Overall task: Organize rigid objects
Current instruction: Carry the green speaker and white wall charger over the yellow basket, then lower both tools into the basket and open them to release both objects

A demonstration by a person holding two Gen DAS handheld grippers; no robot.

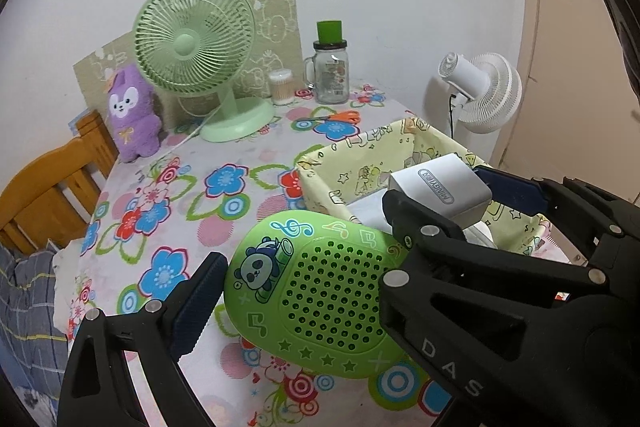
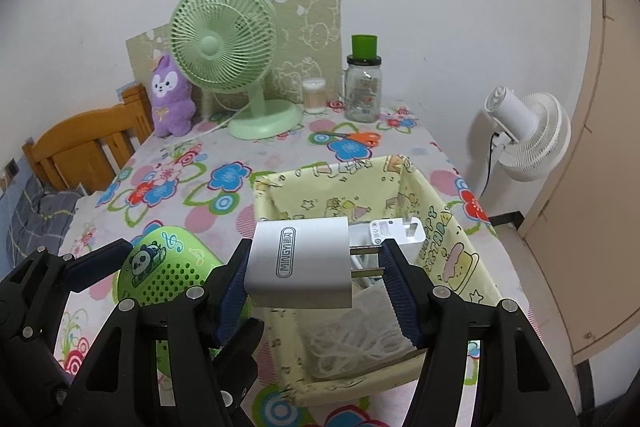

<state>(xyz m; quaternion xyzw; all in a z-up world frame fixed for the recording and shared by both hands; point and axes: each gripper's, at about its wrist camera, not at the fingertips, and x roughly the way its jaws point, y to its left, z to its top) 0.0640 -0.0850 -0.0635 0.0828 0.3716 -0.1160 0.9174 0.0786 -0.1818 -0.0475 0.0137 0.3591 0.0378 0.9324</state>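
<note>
Gripping the white plug adapter (image 2: 302, 261) in my right jaws, body against one pad and prongs against the other, I hold it over the yellow fabric basket (image 2: 460, 247) on the desk (image 2: 240, 163). My left jaws clamp the green panda speaker (image 1: 320, 291) above the flowered cloth, just beside the basket.

Two fans: one green (image 2: 224, 39), one white (image 2: 536, 135). Two chargers: one held (image 2: 300, 259), one in the single fabric basket (image 2: 448, 243). One green speaker (image 1: 320, 291), one jar (image 2: 363, 91), one scissors (image 2: 356, 137), one plush toy (image 2: 171, 97).
</note>
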